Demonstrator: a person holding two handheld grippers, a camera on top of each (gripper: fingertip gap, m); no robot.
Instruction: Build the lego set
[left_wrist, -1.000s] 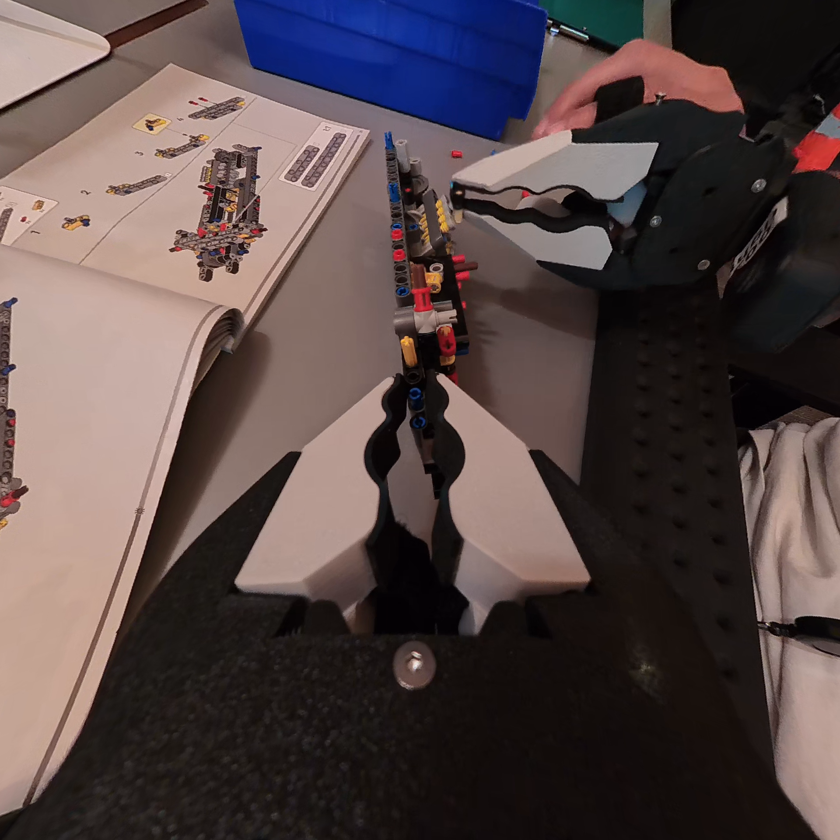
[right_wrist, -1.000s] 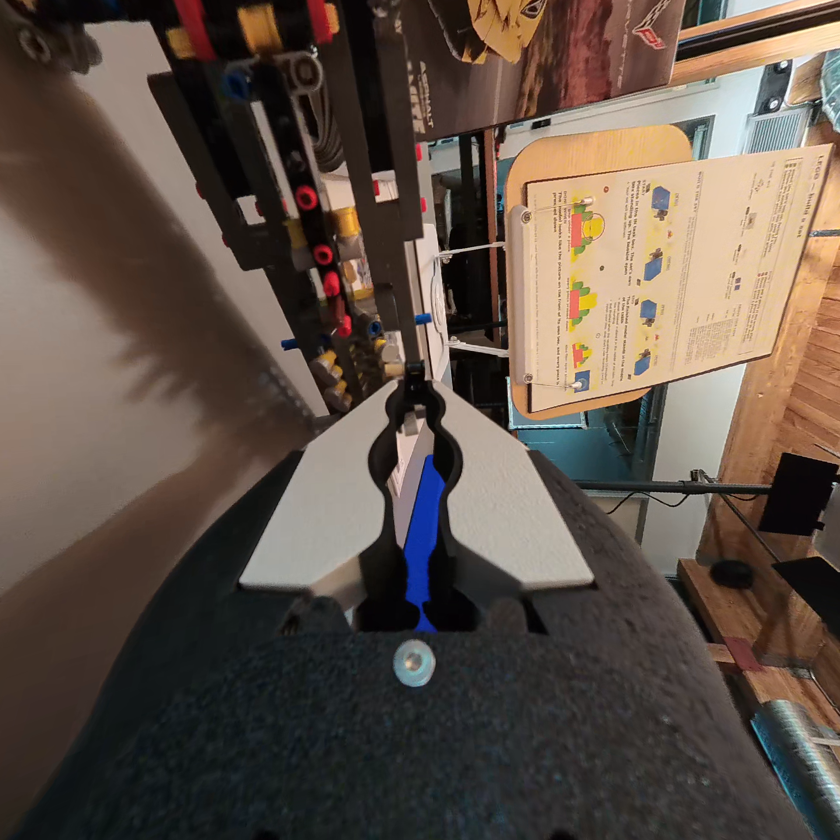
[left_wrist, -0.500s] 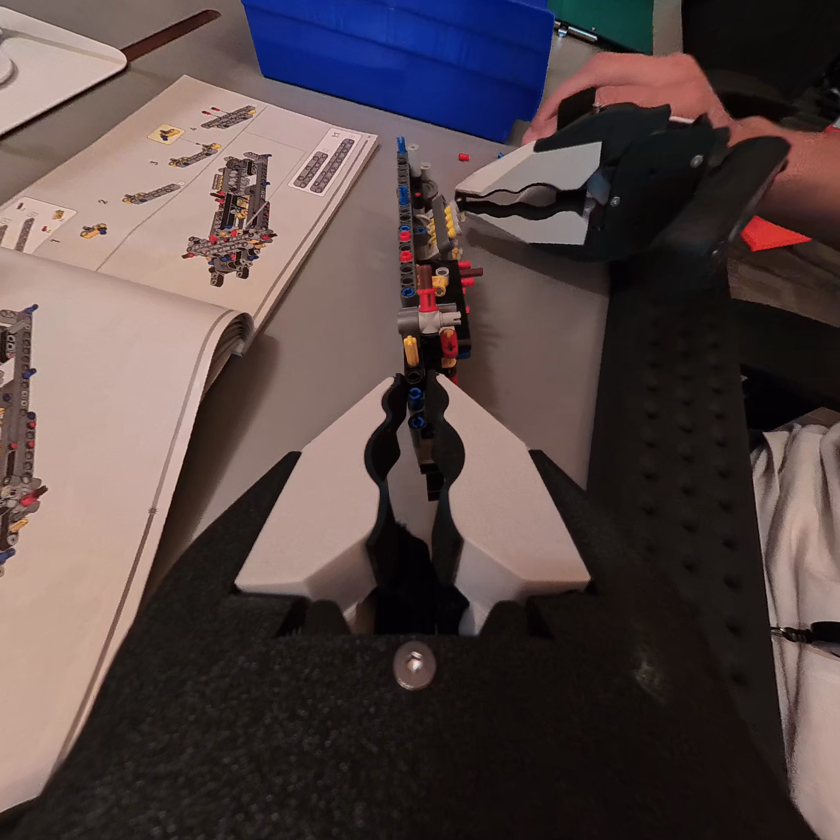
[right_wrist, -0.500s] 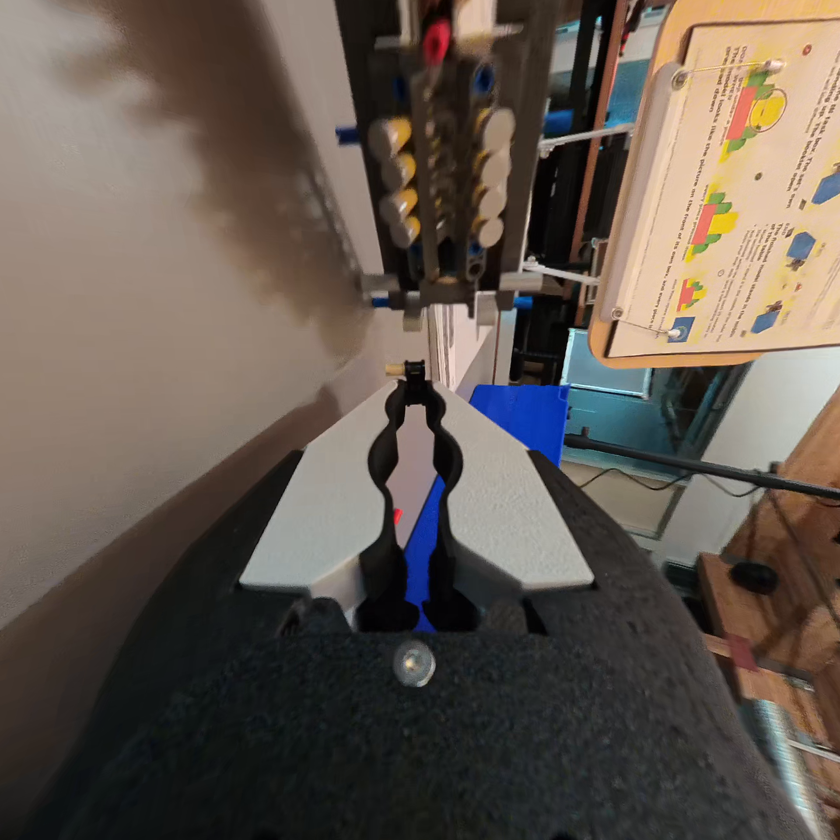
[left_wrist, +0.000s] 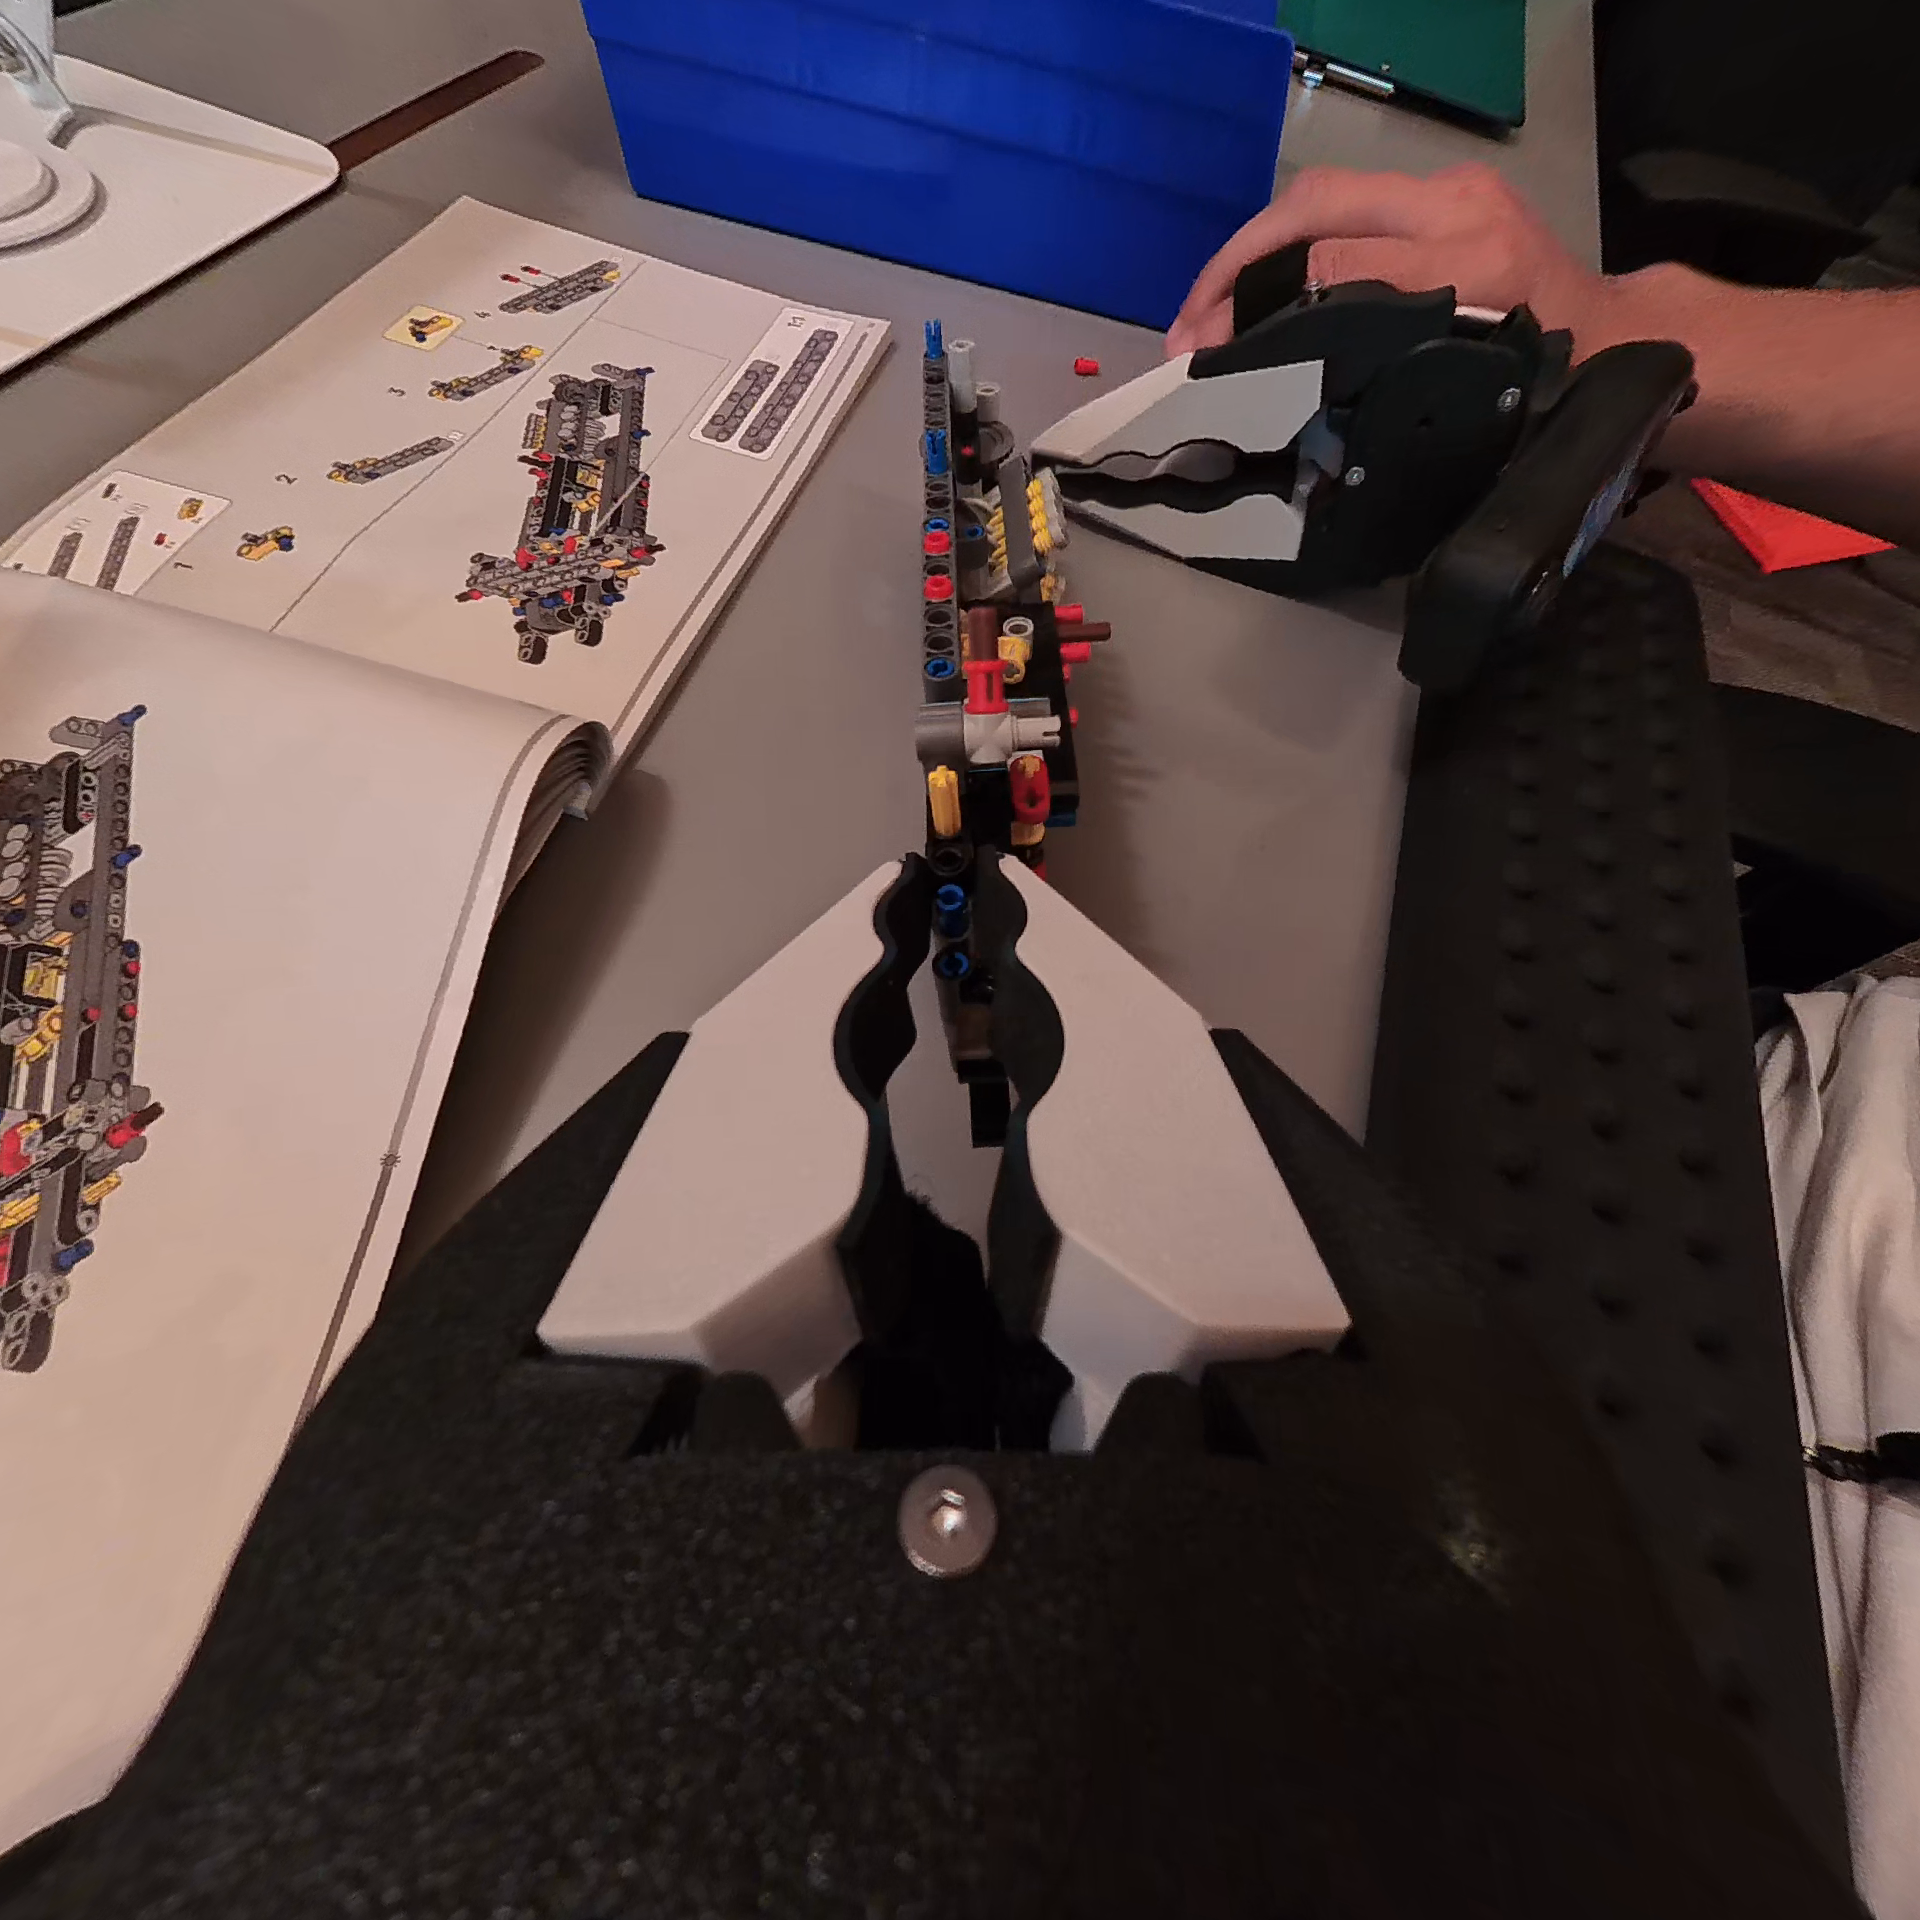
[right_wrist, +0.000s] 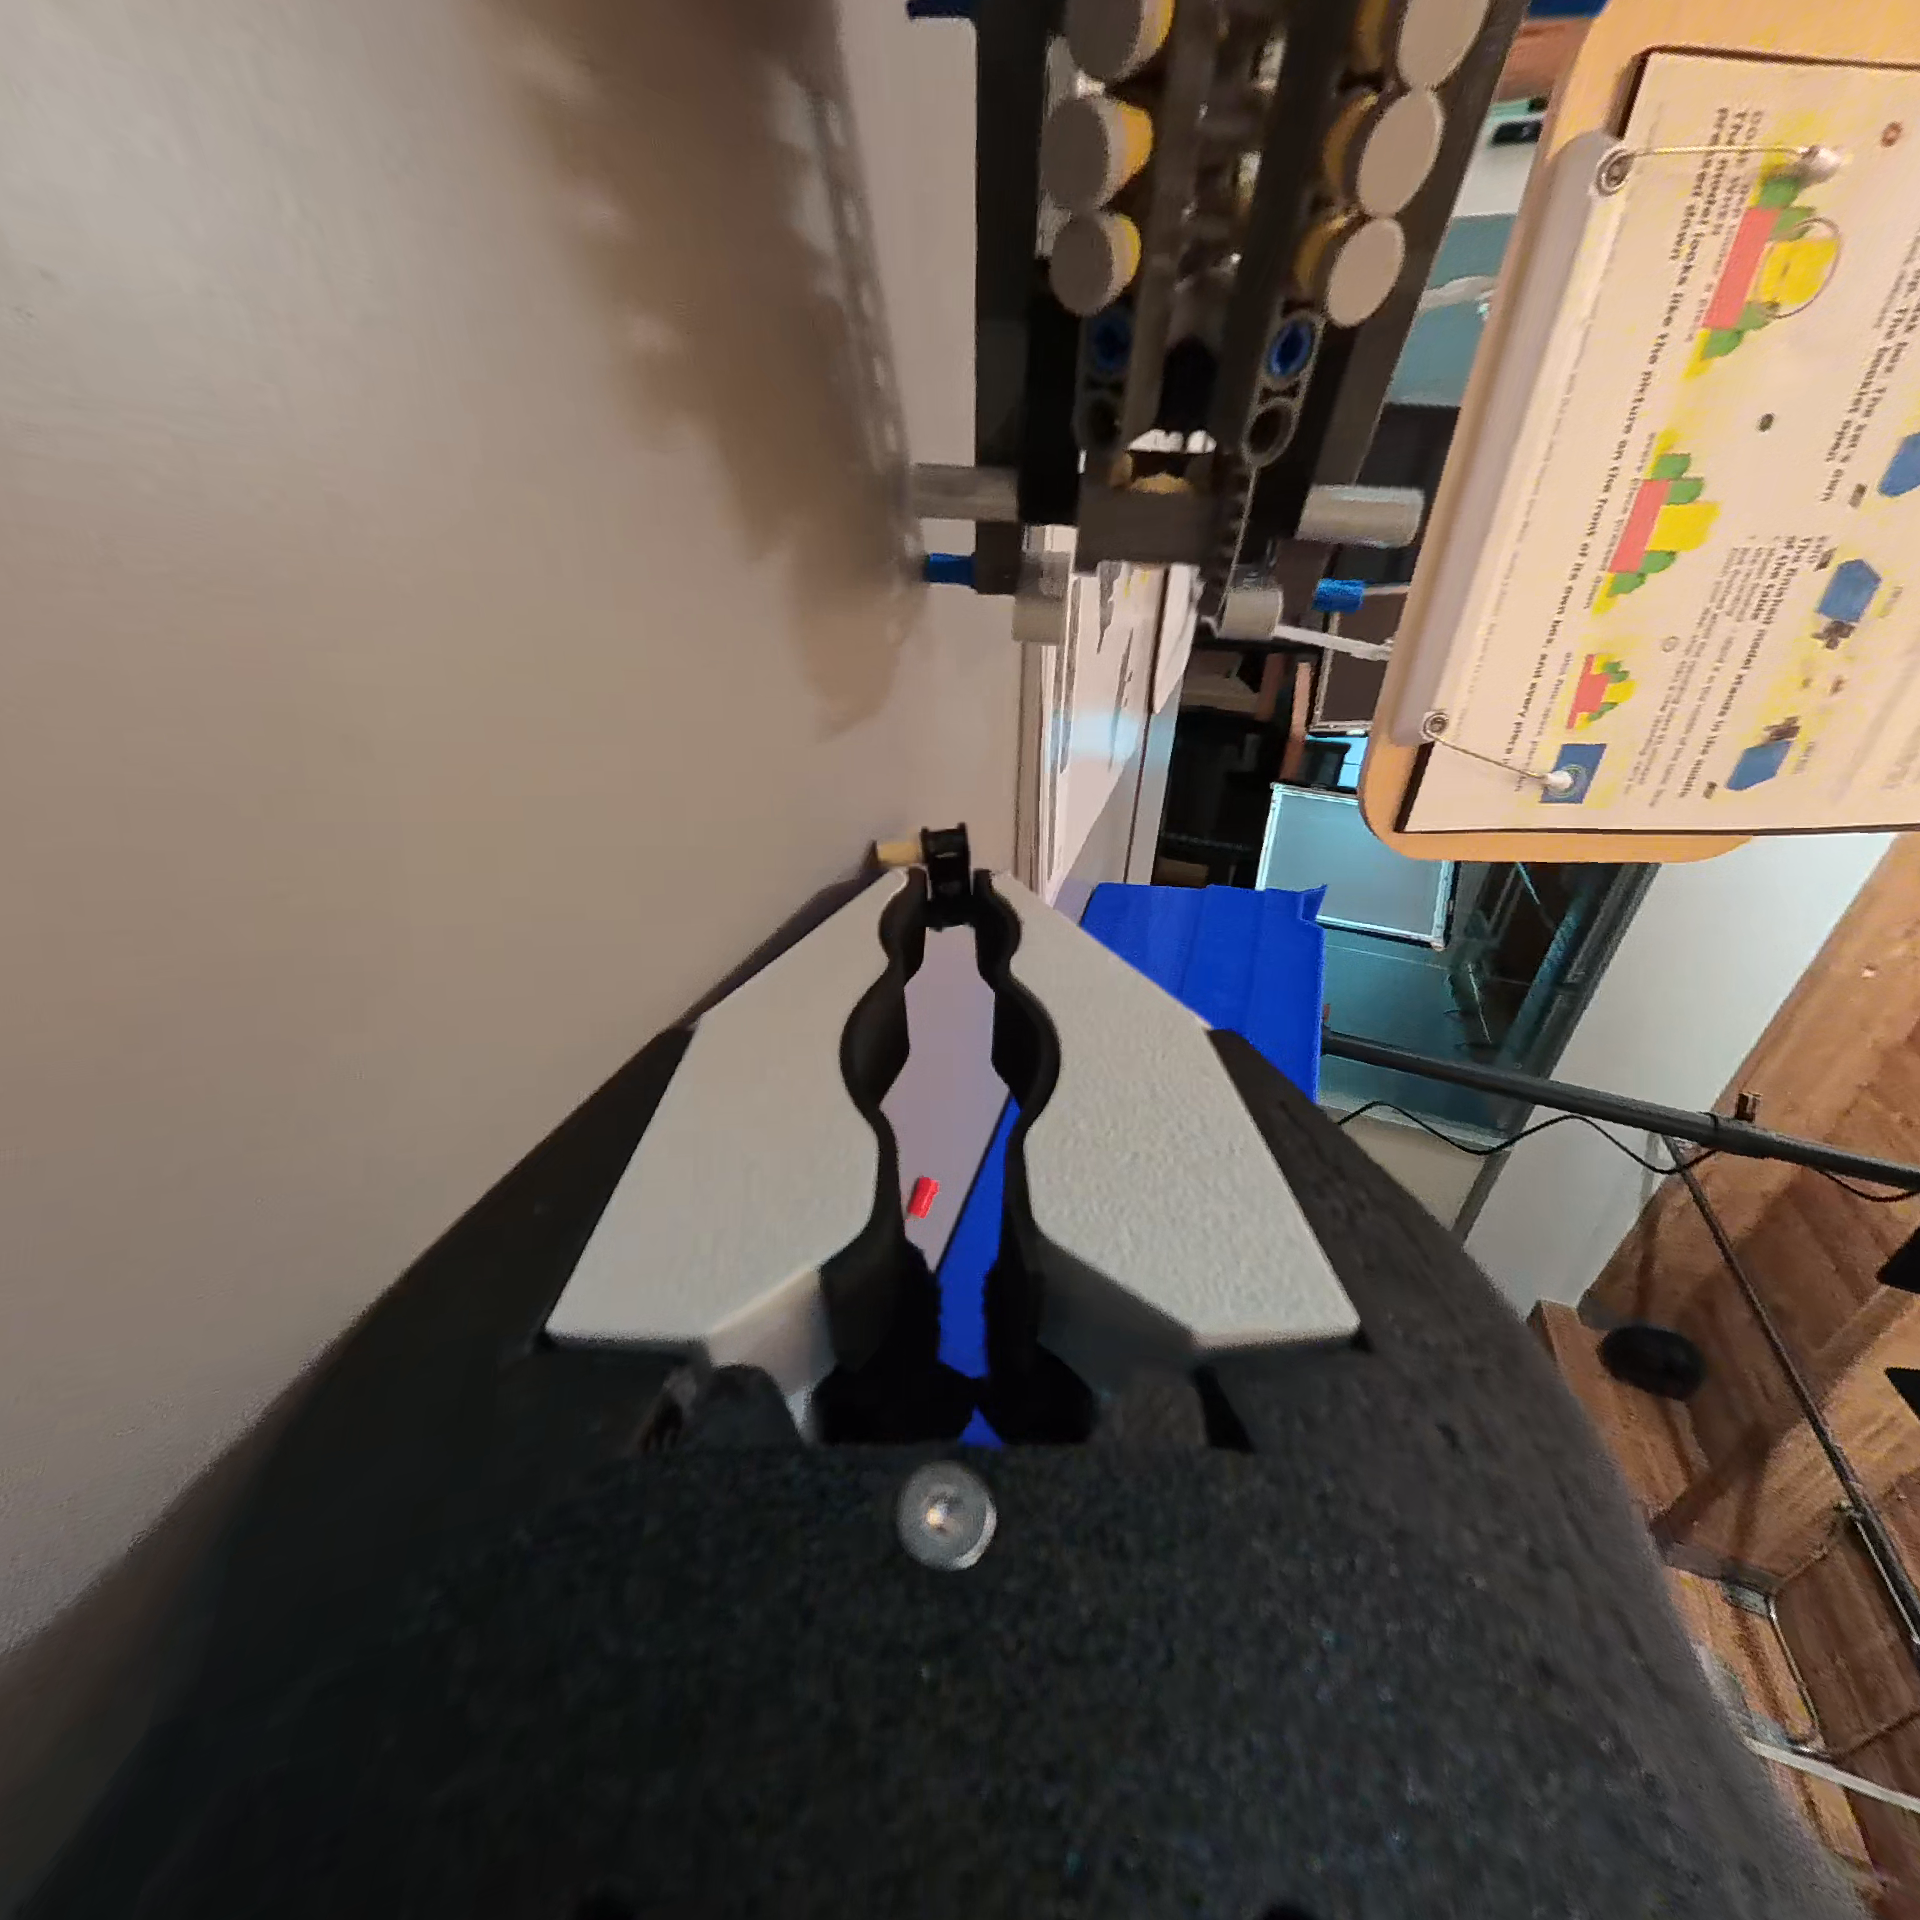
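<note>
On the grey table (left_wrist: 779, 790), the long black-and-grey beam-built lego chassis (left_wrist: 971, 623) stands on edge, its near end clamped by the left gripper (left_wrist: 961, 914). Beside its far end, the right gripper (right_wrist: 945, 883) pinches 1 small black-and-tan connector pin (right_wrist: 935, 847). Best approach: brace the chassis firmly, align the pin squarely with its hole, then press straight.

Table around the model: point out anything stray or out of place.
One small red piece lies loose on the grey table, apart from the model, between its far end and the blue bin. Nothing else stands out; the instruction booklet lies open and flat.
</note>
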